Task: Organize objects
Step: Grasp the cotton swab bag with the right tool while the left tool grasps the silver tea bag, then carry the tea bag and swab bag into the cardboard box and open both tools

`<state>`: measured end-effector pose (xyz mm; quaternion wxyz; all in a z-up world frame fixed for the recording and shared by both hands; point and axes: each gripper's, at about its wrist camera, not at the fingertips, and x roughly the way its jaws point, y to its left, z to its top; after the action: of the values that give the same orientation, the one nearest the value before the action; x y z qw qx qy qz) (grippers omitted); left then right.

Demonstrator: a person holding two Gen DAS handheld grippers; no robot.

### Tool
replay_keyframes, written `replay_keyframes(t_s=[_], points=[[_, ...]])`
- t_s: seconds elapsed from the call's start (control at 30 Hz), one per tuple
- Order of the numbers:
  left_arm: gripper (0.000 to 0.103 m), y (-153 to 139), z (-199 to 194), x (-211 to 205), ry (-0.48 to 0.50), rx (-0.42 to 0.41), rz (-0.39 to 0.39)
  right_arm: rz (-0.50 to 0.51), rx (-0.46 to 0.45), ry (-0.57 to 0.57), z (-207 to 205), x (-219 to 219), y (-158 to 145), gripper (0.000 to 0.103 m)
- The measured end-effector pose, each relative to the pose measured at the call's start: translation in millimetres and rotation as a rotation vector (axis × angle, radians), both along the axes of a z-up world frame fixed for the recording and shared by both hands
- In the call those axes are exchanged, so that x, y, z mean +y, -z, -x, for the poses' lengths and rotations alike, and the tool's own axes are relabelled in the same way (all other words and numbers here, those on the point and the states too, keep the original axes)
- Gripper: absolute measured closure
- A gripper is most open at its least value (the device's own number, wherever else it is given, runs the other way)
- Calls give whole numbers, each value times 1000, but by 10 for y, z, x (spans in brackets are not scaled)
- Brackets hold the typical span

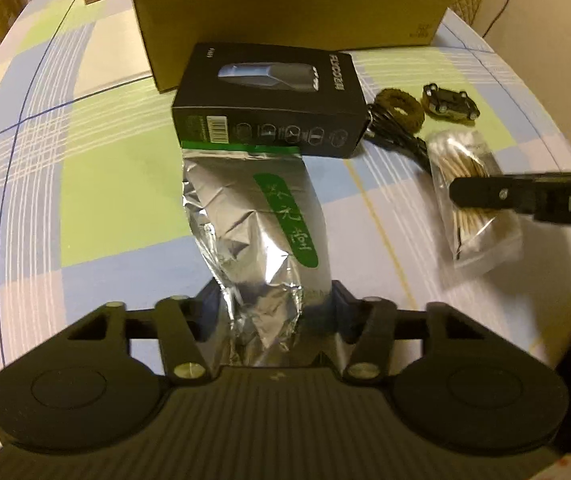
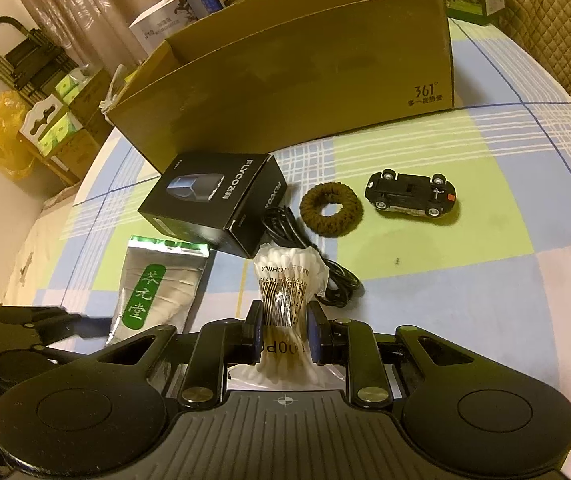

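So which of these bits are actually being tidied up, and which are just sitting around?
Being tidied:
- foil pouch, held in the left tongs
- cotton swab pack, held in the right tongs
- cardboard box, the likely destination

Lying about for now:
- black shaver box
- brown hair tie
- toy car
- black cable

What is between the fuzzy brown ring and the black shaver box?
A coiled black cable lies between the brown ring and the black box, right beside the box. The right wrist view shows it best.
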<state>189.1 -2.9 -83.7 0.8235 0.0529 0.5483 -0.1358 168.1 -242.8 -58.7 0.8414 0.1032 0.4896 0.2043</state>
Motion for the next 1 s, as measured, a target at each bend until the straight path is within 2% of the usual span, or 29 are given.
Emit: replay_keyframes(t_s=[0.1, 0.37, 0.77, 1.0], points=[[59, -37, 29, 8, 4, -4, -21, -7, -3, -1, 6, 0, -5, 84], [59, -244, 185, 49, -46, -28, 34, -27, -21, 7, 45, -32, -87, 84], [59, -639, 355, -42, -54, -92, 59, -21, -82, 5, 217, -82, -355, 84], [59, -787, 468, -128, -44, -118, 76, 49, -158, 5, 362, -154, -586, 84]])
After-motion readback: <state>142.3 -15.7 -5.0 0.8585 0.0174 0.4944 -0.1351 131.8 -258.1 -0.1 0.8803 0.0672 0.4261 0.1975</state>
